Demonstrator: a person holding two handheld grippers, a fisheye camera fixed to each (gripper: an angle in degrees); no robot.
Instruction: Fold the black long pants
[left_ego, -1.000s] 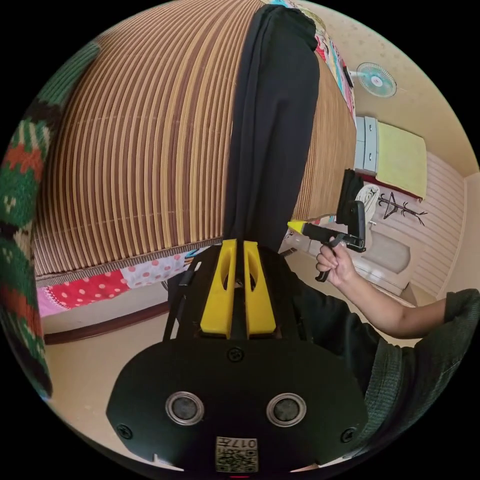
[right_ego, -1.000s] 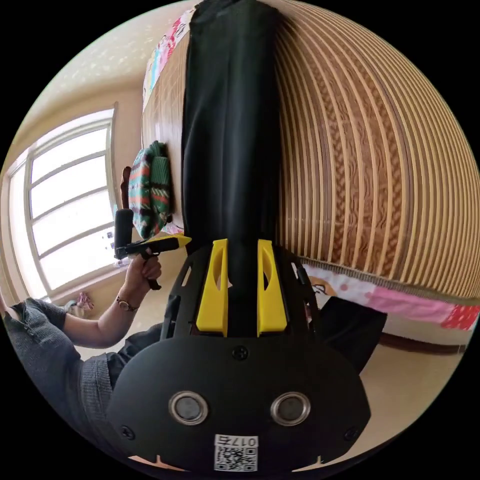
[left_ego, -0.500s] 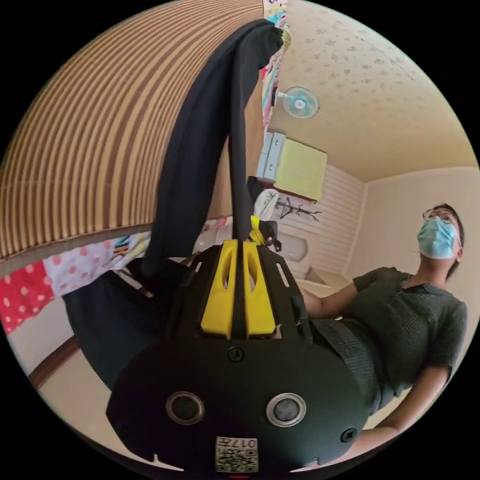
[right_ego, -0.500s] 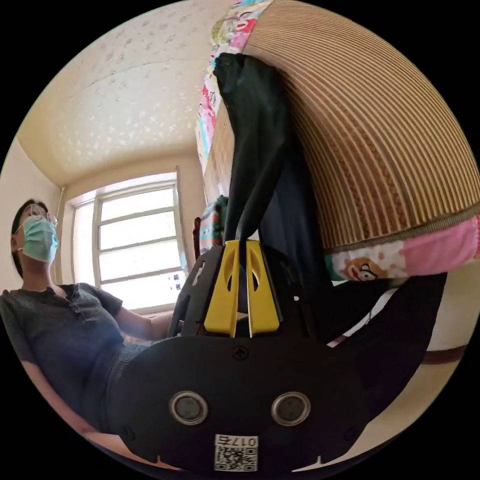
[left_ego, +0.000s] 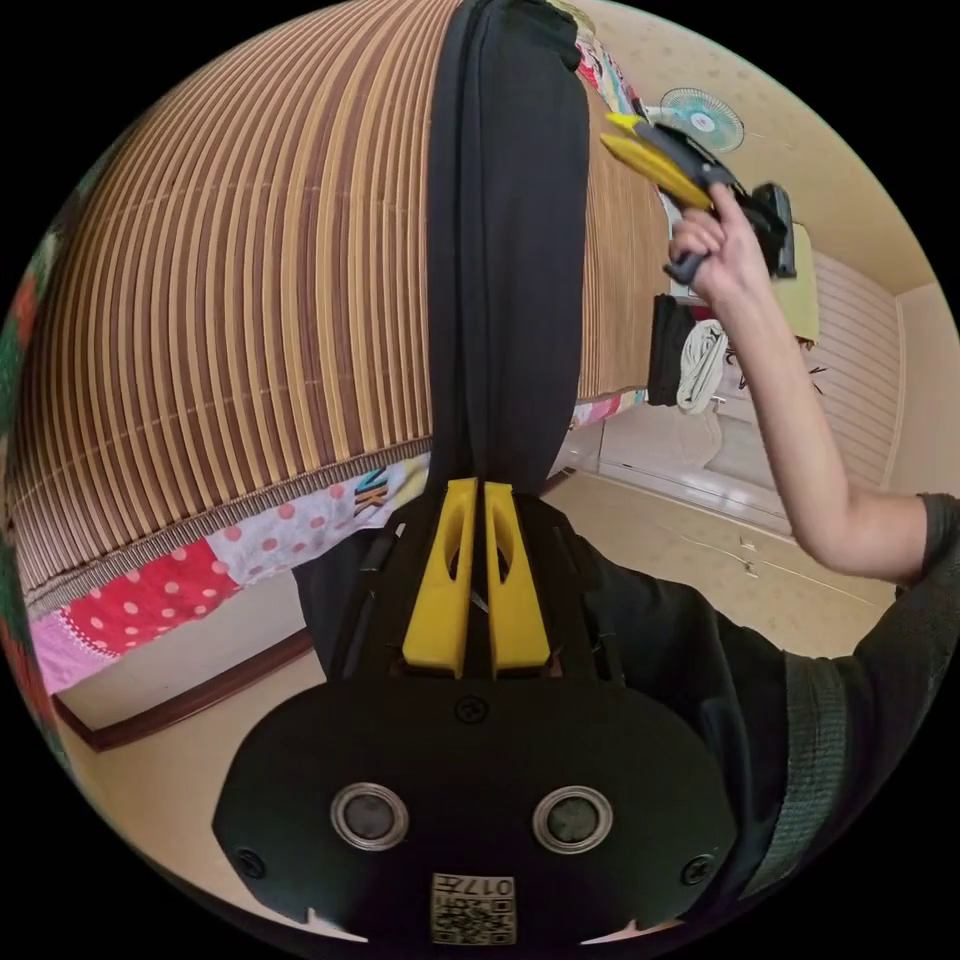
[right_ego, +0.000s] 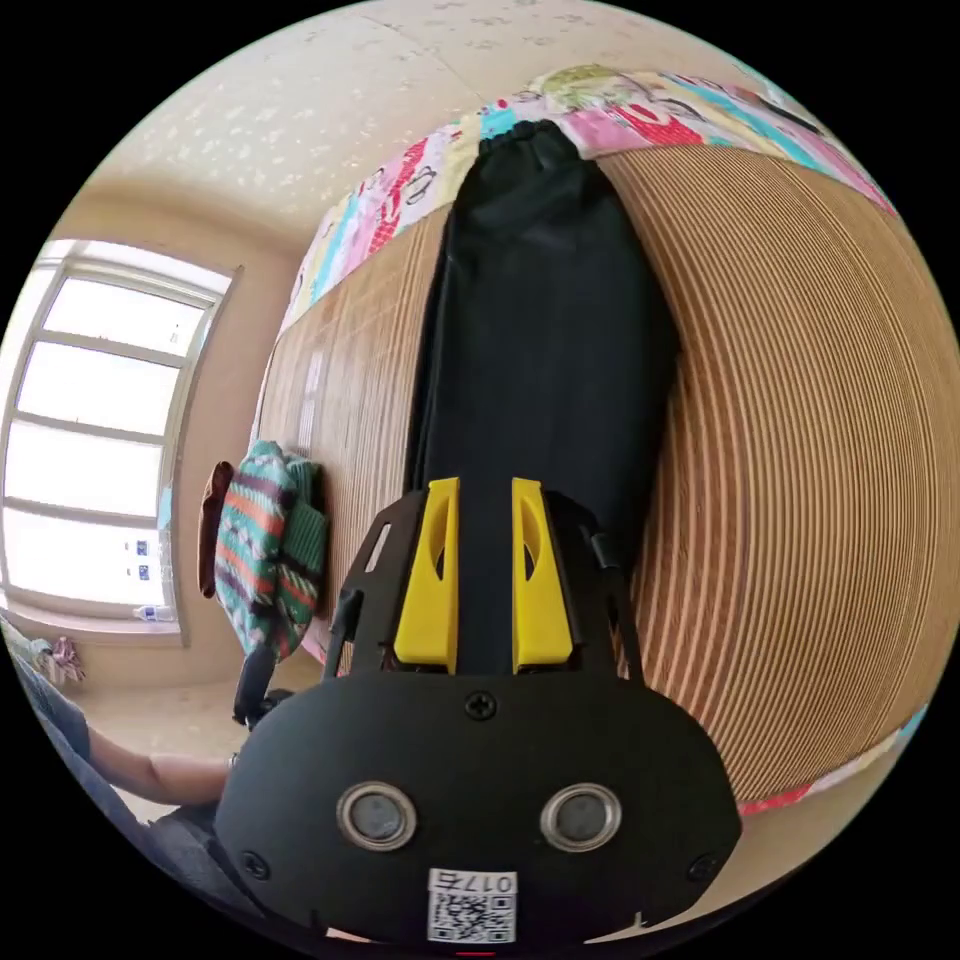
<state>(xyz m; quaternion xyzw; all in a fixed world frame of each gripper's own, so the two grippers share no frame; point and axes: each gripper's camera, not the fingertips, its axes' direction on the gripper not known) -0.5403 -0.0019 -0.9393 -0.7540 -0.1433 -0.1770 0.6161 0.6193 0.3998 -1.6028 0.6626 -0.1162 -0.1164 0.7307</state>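
The black long pants (left_ego: 510, 250) lie in one narrow strip along the striped bamboo mat (left_ego: 250, 300) on the bed. Their near end reaches past the bed's edge to my left gripper (left_ego: 467, 490), which is shut on that end. A hand holds my right gripper (left_ego: 640, 150) in the air beside the strip's far part, apart from the cloth. In the right gripper view, my right gripper (right_ego: 478, 495) stands open above the pants (right_ego: 545, 350), which run away from it to the mat's far edge. The left gripper's black body (right_ego: 250, 680) shows low on the left.
A colourful knitted garment (right_ego: 265, 560) lies on the mat (right_ego: 800, 450) near a window (right_ego: 90, 440). A patterned quilt (left_ego: 200, 570) hangs below the mat's edge. The floor (left_ego: 700, 540), hanging clothes (left_ego: 680, 350) and a wall fan (left_ego: 700, 115) are beyond the bed.
Half a second ago both grippers held the pants lifted off the mat. Now the pants lie flat along it, and the right gripper has opened, let go and risen over the bed.
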